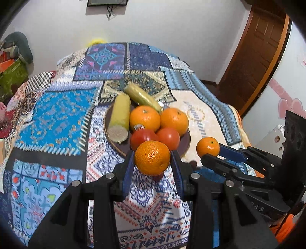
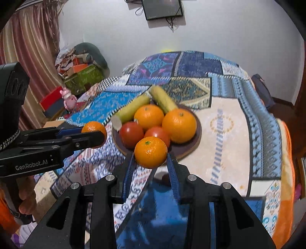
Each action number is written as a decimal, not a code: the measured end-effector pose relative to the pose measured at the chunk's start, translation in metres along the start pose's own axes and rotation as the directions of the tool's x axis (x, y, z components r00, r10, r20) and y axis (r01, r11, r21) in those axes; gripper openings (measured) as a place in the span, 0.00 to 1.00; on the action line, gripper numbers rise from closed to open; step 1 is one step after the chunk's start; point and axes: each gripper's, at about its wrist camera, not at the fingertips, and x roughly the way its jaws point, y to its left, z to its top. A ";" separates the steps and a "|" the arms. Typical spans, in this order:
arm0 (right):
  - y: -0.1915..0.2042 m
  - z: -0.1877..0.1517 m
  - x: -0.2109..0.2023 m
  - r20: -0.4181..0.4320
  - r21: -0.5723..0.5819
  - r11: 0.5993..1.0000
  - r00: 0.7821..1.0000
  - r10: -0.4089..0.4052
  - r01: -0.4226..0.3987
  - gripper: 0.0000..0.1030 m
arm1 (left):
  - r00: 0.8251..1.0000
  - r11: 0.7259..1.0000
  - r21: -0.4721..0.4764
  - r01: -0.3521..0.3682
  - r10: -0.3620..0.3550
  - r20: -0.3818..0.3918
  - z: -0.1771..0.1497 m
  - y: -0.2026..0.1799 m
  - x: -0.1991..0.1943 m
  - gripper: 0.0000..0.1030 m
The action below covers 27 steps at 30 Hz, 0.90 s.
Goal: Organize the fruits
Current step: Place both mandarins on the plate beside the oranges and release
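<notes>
Nearest to us, our left gripper (image 1: 152,160) has its blue-padded fingers (image 1: 127,172) closed partway around a dimpled mandarin (image 1: 152,158), pressing it on both sides and holding it above the patterned tablecloth (image 1: 57,118), just in front of the plate's near rim. Our right gripper (image 2: 150,161) does the same with a smoother mandarin with a green stem (image 2: 150,152), its fingers (image 2: 173,178) clamped on either side of the fruit, also above the cloth and right at the near edge of the plate. In the left wrist view the right gripper comes in from the right, beside the plate; in the right wrist view the left one comes in from the left. Beyond them, on the worktop, the dark round plate (image 2: 198,134) carries two red tomatoes (image 2: 131,134) at the front, touching each other, two larger oranges (image 2: 179,124) just behind them, one bearing a small sticker, and two ears of corn (image 1: 120,115) at the back, their tips meeting. Farthest off stands a white wall with a dark-framed screen (image 2: 162,8).
</notes>
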 end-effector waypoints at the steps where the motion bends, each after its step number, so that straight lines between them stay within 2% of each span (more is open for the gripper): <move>1: 0.000 0.003 0.000 0.008 0.000 1.000 1.000 0.000 0.000 0.31 | 1.000 1.000 0.000 -0.001 0.001 0.006 0.003 0.000 -0.001 0.37; 6: -0.002 0.018 0.004 0.041 0.007 1.000 0.999 -0.004 0.004 0.31 | 1.000 1.000 0.008 -0.009 0.009 0.027 0.018 0.001 0.002 0.37; 13: -0.004 0.030 0.021 0.043 0.007 1.000 0.999 -0.006 0.006 0.31 | 0.999 0.999 0.016 -0.035 0.034 0.036 0.031 0.005 0.017 0.37; 22: -0.007 0.035 0.048 0.010 0.027 1.000 1.000 0.008 -0.008 0.31 | 0.998 0.998 0.009 -0.055 0.055 0.014 0.040 0.016 0.041 0.37; 27: -0.007 0.034 0.059 -0.005 0.008 1.000 1.000 -0.020 0.020 0.31 | 0.999 0.999 -0.003 -0.054 0.054 -0.005 0.043 0.022 0.054 0.37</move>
